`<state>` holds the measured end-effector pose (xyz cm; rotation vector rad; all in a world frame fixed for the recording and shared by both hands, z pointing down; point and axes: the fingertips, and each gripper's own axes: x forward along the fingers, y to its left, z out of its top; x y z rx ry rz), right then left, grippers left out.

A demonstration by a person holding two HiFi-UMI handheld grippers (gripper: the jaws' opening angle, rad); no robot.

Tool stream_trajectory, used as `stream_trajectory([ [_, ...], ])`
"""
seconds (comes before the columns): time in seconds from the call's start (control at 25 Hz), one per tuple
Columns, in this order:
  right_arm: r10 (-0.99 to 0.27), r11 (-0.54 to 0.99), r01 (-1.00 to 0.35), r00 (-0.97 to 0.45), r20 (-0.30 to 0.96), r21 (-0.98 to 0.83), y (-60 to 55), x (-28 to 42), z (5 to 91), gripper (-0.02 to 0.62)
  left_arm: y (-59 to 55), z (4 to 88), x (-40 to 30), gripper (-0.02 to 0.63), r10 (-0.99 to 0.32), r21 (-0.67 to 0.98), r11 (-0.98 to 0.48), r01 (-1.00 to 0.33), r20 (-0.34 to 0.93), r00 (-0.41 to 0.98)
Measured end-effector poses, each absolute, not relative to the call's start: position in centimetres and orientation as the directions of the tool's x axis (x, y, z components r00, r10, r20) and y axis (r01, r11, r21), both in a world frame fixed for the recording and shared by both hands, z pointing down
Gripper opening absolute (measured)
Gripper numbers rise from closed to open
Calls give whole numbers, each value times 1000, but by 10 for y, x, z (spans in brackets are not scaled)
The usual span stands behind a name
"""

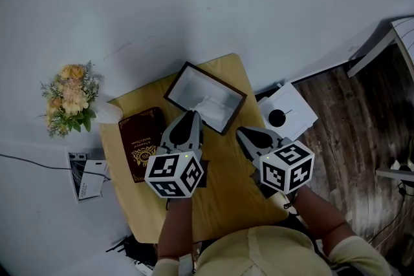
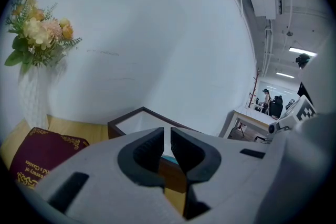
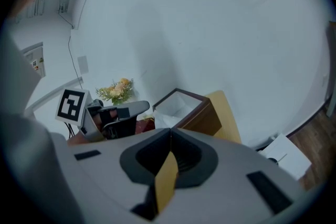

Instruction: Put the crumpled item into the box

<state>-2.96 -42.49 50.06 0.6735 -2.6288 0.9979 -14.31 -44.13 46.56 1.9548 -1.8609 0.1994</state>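
Note:
A dark-framed box (image 1: 179, 83) with a white inside stands at the far side of the small wooden table (image 1: 226, 178). A crumpled white item (image 1: 211, 106) lies inside it, also visible in the right gripper view as the crumpled item (image 3: 167, 119) in the box (image 3: 202, 113). My left gripper (image 1: 191, 116) hovers just short of the box's near rim (image 2: 126, 119). Its jaws are almost together with only a thin slit, and nothing is held. My right gripper (image 1: 244, 133) hangs over the table right of the box, jaws shut and empty.
A maroon book (image 1: 141, 142) lies left of the box. Beyond it stands a vase of flowers (image 1: 70, 99). A white carton (image 1: 289, 112) sits on the floor off the table's right edge. A power strip (image 1: 84, 174) lies on the floor at left.

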Motion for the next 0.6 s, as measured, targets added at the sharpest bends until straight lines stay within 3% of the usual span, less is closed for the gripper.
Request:
stream_trajectory([
  [0.6,-362,669,-520,-852,377,-531,-409,-33,487,29,-412,457,-143,23,-919,233,-22,-972,379,111],
])
